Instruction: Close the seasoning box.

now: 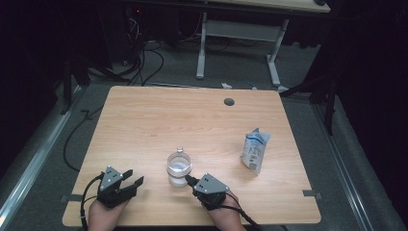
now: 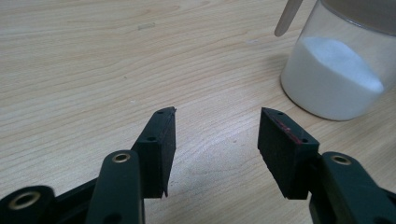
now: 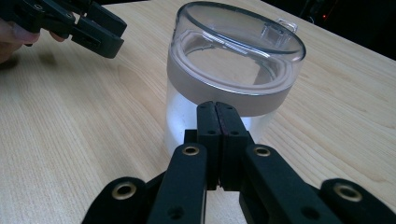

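Pressing my right gripper (image 1: 189, 180), jaws clenched on nothing, against the clear jar (image 1: 179, 167) of white powder at six o'clock on the table (image 1: 144, 125), I am keeping my left gripper (image 1: 133, 179) released at its nine o'clock, probably to brace it

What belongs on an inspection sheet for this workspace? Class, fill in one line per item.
Surface: wooden table, with a cable hole near the far edge.
Job's things: clear jar, lid on, white powder inside; standing upright.
Clutter: pouch right of the jar.
Grippers: left hand-held gripper open, apart from the jar; right hand-held gripper shut, tips at the jar's wall.
Cables: black cable trailing from the left gripper; more on the floor.
Surroundings: dark room, desk frame behind.
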A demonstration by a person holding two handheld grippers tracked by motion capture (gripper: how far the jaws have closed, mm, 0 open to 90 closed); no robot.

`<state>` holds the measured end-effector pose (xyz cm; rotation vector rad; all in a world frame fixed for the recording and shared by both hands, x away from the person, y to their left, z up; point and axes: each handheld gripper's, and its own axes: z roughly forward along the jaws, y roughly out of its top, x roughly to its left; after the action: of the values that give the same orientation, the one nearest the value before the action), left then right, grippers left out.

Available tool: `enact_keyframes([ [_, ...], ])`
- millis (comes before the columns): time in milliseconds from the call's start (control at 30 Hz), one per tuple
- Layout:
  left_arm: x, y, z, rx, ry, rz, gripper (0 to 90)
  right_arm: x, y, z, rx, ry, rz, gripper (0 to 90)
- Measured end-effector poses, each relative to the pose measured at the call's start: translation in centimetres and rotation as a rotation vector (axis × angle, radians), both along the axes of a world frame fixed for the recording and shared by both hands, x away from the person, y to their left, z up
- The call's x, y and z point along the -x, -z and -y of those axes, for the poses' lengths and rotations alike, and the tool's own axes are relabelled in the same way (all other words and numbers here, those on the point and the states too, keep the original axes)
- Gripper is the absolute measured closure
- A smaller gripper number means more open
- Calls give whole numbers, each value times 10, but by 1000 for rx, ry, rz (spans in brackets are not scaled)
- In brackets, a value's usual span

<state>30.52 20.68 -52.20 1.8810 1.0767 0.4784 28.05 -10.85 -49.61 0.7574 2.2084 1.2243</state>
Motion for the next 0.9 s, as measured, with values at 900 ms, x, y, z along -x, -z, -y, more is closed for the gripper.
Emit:
enact_keyframes([
  [900,-1,-1,-3,6,-1,-1,473,-17,-2,66,-76,186,-17,716],
])
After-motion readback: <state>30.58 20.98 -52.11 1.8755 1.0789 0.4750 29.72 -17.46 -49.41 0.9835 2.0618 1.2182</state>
